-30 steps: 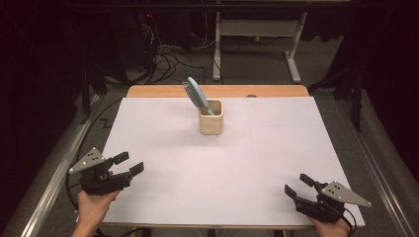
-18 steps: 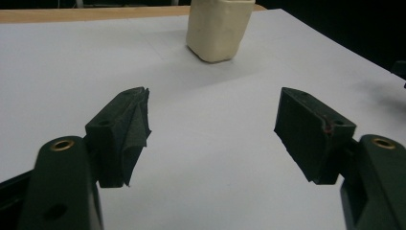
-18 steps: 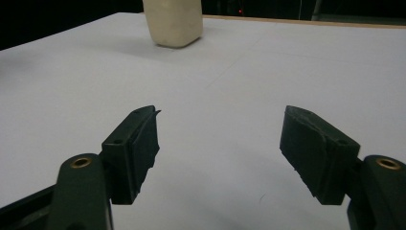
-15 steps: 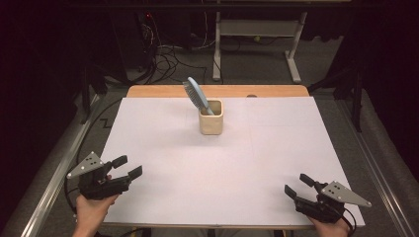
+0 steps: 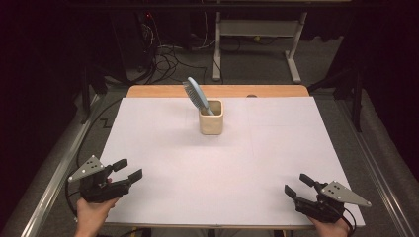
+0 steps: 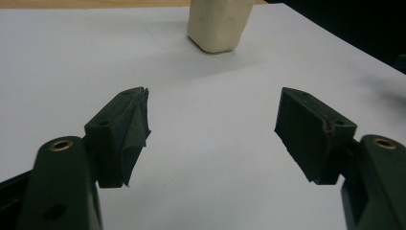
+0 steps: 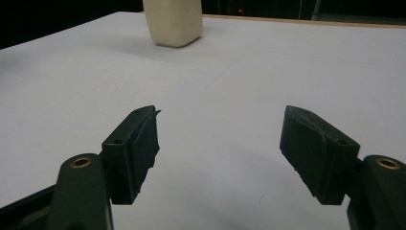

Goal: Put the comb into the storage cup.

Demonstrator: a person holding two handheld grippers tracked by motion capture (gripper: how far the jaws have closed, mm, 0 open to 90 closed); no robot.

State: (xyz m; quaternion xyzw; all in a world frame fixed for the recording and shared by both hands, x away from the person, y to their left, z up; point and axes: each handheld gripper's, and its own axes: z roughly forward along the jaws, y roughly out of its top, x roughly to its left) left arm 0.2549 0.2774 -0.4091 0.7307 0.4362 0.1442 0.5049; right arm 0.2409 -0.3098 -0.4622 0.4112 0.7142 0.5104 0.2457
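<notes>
A cream cup [image 5: 211,118] is standing toward the far middle of the white counter [image 5: 163,148], and a blue hairbrush [image 5: 196,96] is leaning out of it, its head tilting up and to the left. The left tongs [image 5: 127,170] are resting at the near left corner, jaws spread wide and gripping nothing — the cup is sitting well ahead of them. The right tongs [image 5: 296,184] are lying at the near right corner, likewise gaping wide and empty — well apart from the cup.

Cream cup [image 5: 211,120]; light-blue brush [image 5: 196,97]; white table cover [image 5: 207,168]; black jaws.
</notes>
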